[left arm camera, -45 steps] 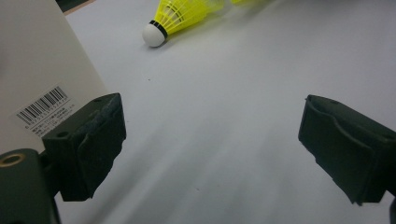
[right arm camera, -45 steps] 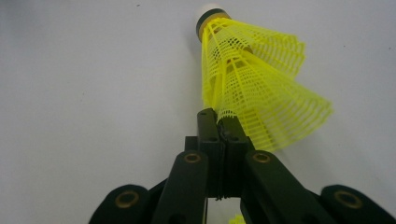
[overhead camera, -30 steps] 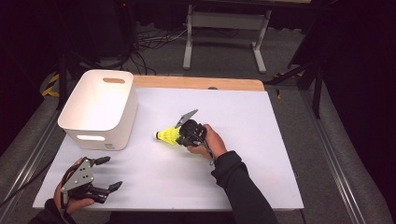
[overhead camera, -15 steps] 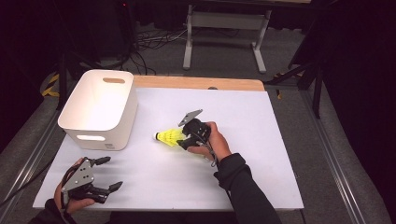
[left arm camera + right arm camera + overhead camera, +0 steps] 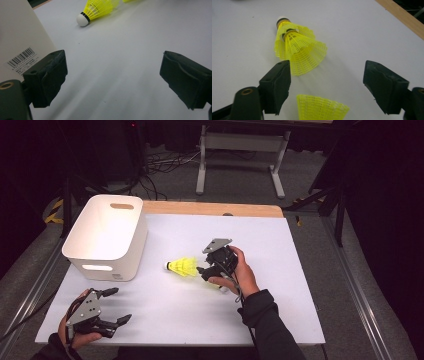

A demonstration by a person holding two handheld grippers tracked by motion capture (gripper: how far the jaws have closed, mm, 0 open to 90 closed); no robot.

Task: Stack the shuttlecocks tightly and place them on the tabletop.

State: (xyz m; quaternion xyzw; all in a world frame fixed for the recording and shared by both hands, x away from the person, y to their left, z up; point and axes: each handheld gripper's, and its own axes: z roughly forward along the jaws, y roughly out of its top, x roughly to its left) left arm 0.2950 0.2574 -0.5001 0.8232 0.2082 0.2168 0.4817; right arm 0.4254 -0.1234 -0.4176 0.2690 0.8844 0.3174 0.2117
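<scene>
Lying on its side near the middle of the white table top (image 5: pixel 280 250), a yellow shuttlecock (image 5: pixel 183 267) points its white cork tip with a black band toward the white storage bin (image 5: pixel 107 237) that stands at the table's far left corner. In the right gripper view it reads as two shuttlecocks nested one inside the other, both skirts of yellow plastic mesh, flaring toward the camera. A second yellow mesh skirt (image 5: pixel 322 108) lies on the sheet nearer the person, just below the jaws in that view.

The right gripper (image 5: pixel 206 270) sits just behind the nested skirts, its jaws having just been opening; they stand wide apart now. Nothing is pinched between them, and the skirt's edge lies just beside the left-hand pad (image 5: pixel 279 85) without being pressed.

The left gripper (image 5: pixel 112 306) rests near the table's near left corner, in front of the bin, well apart from the shuttlecock. Its jaws gape wide over bare white surface and hold nothing. A barcode label (image 5: pixel 23 60) shows on the bin wall beside one of its pads.
</scene>
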